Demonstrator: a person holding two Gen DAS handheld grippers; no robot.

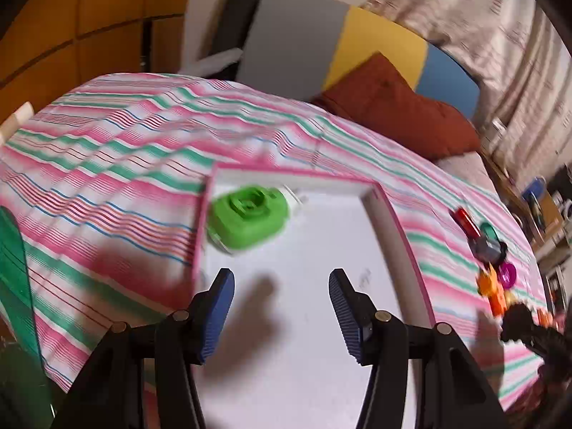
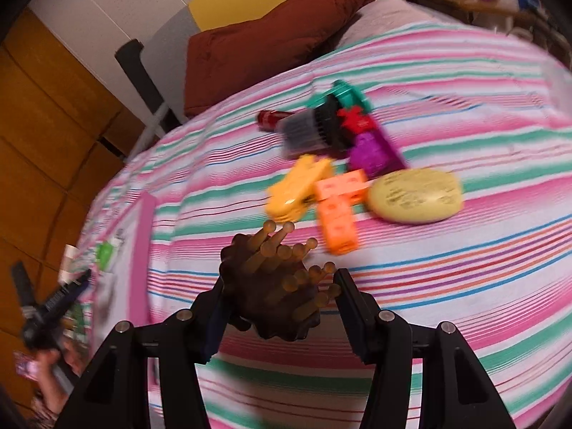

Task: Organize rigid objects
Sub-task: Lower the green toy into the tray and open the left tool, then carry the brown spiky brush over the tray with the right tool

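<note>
- Left gripper hovering over the white tray, jaws spread wide, nothing between them
- Green block lying in the tray's far left corner, touching the pink rim
- Right gripper clenched on a dark massager with amber knobbed pegs, above the striped bedspread
- Loose pile just beyond on the bedspread: yellow clip, orange block piece, cream oval case, purple piece, black brush, teal lid, red tube
- Brown pillow at the bed's far end
</note>
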